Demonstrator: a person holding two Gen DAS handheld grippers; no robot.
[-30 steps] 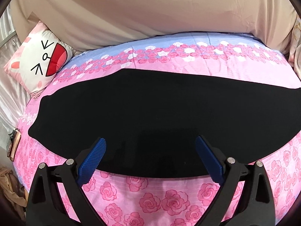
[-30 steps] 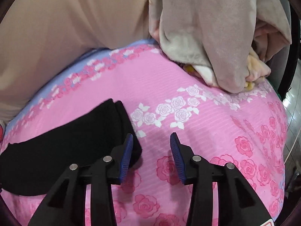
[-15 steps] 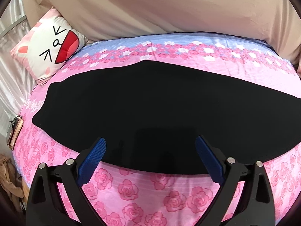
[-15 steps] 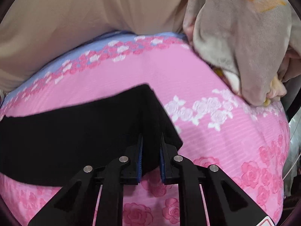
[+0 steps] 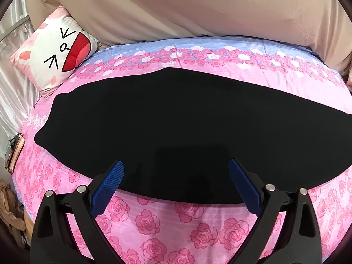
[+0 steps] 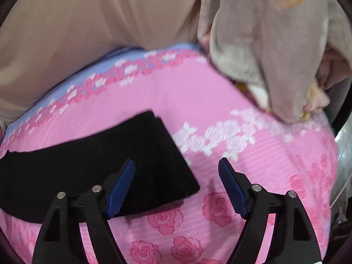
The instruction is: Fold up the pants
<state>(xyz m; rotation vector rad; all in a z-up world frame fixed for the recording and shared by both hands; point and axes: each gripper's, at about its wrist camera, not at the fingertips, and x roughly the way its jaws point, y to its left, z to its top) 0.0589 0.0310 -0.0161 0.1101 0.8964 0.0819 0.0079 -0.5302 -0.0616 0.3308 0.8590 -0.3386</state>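
The black pants (image 5: 176, 127) lie flat, folded lengthwise, stretched left to right across the pink rose bedsheet (image 5: 176, 224). My left gripper (image 5: 176, 180) is open and empty, hovering over the pants' near edge at their middle. In the right wrist view the pants' right end (image 6: 132, 165) lies flat on the sheet. My right gripper (image 6: 176, 180) is open and empty just above that end; its left finger (image 6: 121, 187) is over the cloth, its right finger (image 6: 233, 189) over bare sheet.
A cartoon-face pillow (image 5: 57, 52) sits at the bed's far left. A beige curtain (image 5: 187, 6) hangs behind the bed. A phone (image 5: 14, 154) lies at the left edge. A crumpled beige blanket (image 6: 275, 44) is piled at the far right.
My right gripper was shut on the pants' right end half a second ago; it has opened and the end now lies flat. My left gripper drew back and rose slightly, staying open.
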